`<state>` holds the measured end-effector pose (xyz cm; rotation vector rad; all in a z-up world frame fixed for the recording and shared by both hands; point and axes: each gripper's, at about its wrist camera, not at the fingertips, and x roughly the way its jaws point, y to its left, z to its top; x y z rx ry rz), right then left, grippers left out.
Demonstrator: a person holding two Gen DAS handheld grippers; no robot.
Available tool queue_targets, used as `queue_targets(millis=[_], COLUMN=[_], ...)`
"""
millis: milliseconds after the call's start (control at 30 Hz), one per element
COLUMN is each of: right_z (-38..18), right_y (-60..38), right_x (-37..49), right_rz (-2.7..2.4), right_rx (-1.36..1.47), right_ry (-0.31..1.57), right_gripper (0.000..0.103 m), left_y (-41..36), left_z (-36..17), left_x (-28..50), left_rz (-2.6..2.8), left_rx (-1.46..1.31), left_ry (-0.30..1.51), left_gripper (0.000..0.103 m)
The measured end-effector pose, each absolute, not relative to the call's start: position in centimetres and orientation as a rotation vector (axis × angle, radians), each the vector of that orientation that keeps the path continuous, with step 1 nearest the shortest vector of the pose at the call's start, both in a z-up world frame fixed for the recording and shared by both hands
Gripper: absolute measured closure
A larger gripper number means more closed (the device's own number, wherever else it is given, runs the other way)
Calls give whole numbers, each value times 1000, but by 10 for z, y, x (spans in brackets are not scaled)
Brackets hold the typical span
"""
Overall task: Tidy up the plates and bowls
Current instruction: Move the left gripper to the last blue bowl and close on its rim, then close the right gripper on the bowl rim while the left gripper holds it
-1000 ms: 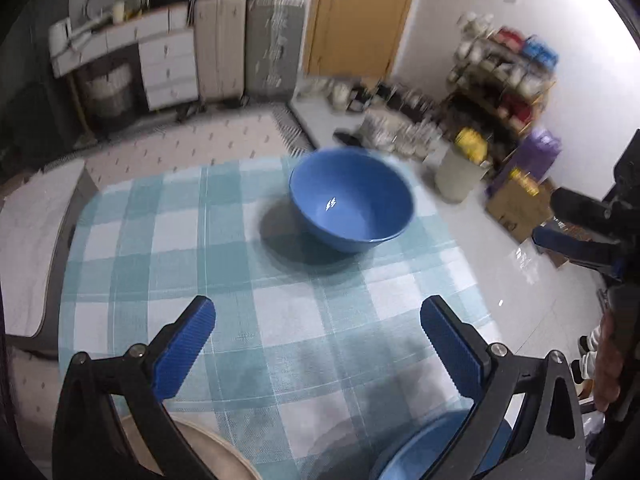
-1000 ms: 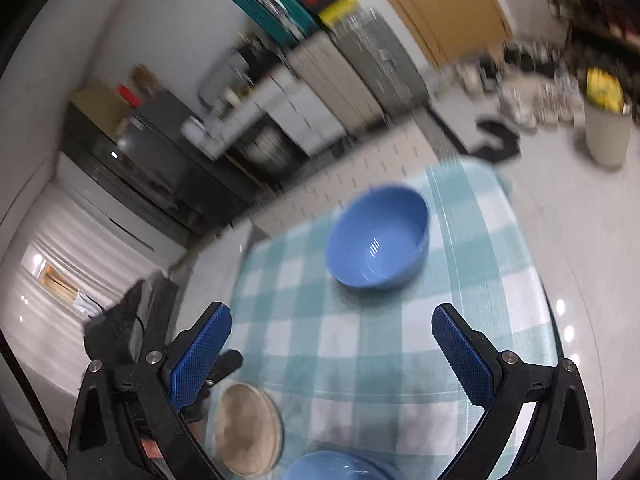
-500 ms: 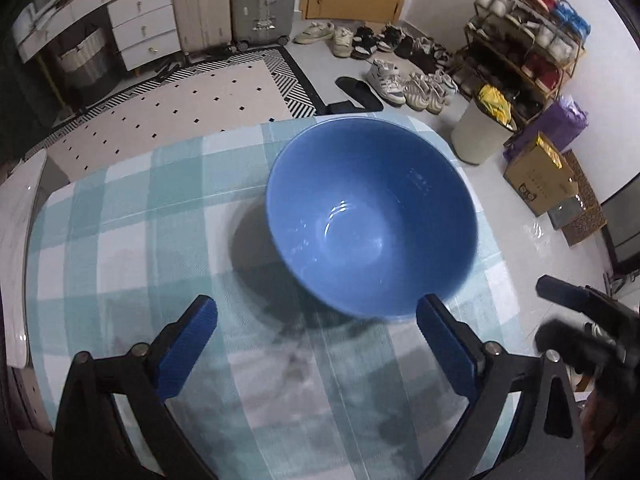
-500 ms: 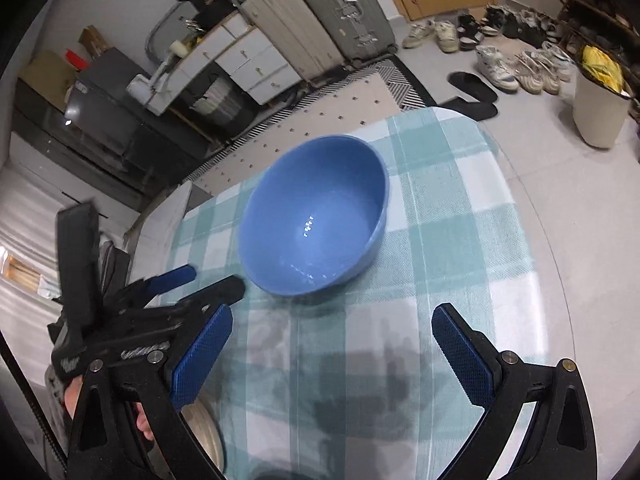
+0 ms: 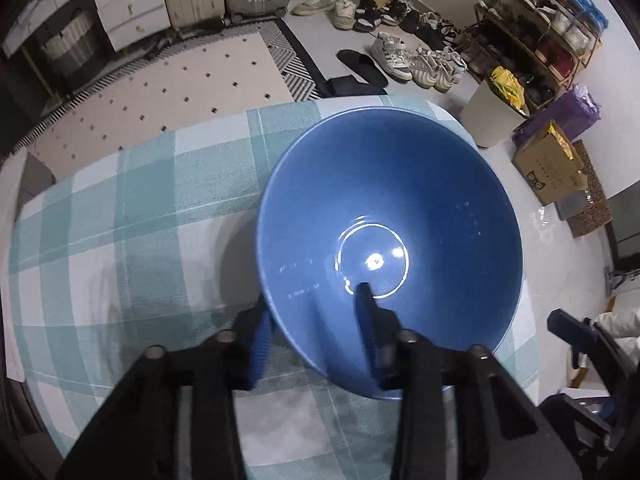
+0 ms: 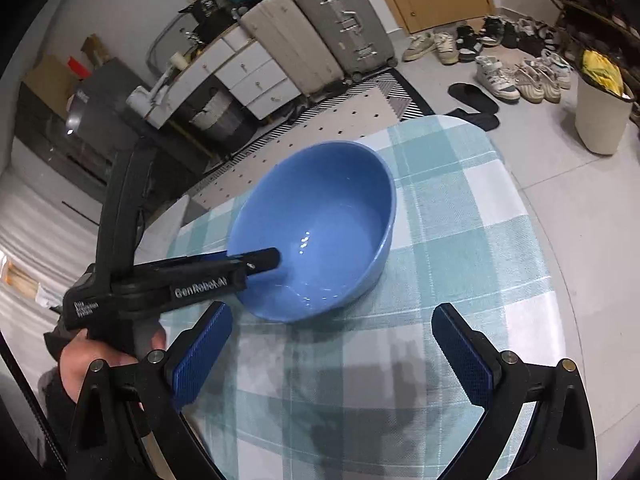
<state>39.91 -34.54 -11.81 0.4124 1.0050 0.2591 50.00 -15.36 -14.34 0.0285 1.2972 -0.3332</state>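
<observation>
Left hand-held gripper [image 5: 314, 332] — just closed onto blue bowl [image 5: 400, 208] rim | right [image 6: 332, 348] — wide

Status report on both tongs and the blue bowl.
Left tongs just closing astride blue bowl rim, one finger inside. Right tongs open, empty, short of it. Nothing in the way.

The bowl [image 6: 316, 236] stands on the table [image 6: 472, 248], left gripper [image 5: 316, 320] straddling its near wall.
</observation>
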Motion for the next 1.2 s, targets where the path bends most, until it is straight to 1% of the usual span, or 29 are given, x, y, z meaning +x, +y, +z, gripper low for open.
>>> queue_targets(millis=[67, 133, 267, 533, 700, 733, 767, 833, 900, 967, 1000, 1067, 1133, 1200], right_z=[-122, -123, -128, -126, -133, -136, -138, -144, -150, -156, -160, -165, -165, -166], right_y=[-347, -349, -353, -355, -352, -350, -349, -346, -345, -344, -344, -342, -341, -342], right_x=[401, 401, 402, 407, 413, 415, 417, 420, 422, 423, 425, 426, 425, 424], right_rz=[247, 236, 220, 193, 198, 189, 185, 212, 202, 194, 200, 222, 222, 231], right_rx=[404, 407, 407, 398, 387, 376, 371, 379, 376, 383, 389, 403, 402, 408], right_ry=[1019, 1024, 1036, 1031, 1077, 1099, 1113, 1152, 1174, 1199, 1221, 1254, 1249, 1253], right_gripper=[1, 1, 1, 1, 1, 4, 14, 31, 35, 51, 54, 66, 71, 74], left_y=[-153, -154, -157, -160, -156, -155, -155, -153, -153, -152, -153, -151, -150, -149], left_z=[-147, -147, -147, -147, -147, -147, -146, -145, -144, -144, -144, -143, -143, -143], left_x=[505, 507, 505, 496, 485, 481, 478, 471, 465, 459, 455, 450, 446, 441], left_rz=[-347, -349, -326, -321, -343, -352, -358, -366, -375, -376, -386, -394, -399, -388], left_rx=[9, 19, 74, 164, 194, 201, 209, 228, 242, 257, 270, 266, 259, 273], left_ry=[1328, 1331, 1333, 1353, 1377, 1379, 1380, 1382, 1388, 1391, 1391, 1402, 1404, 1403], left_gripper=[86, 89, 91, 91, 91, 91, 91, 91, 90, 90, 90, 90, 90, 90])
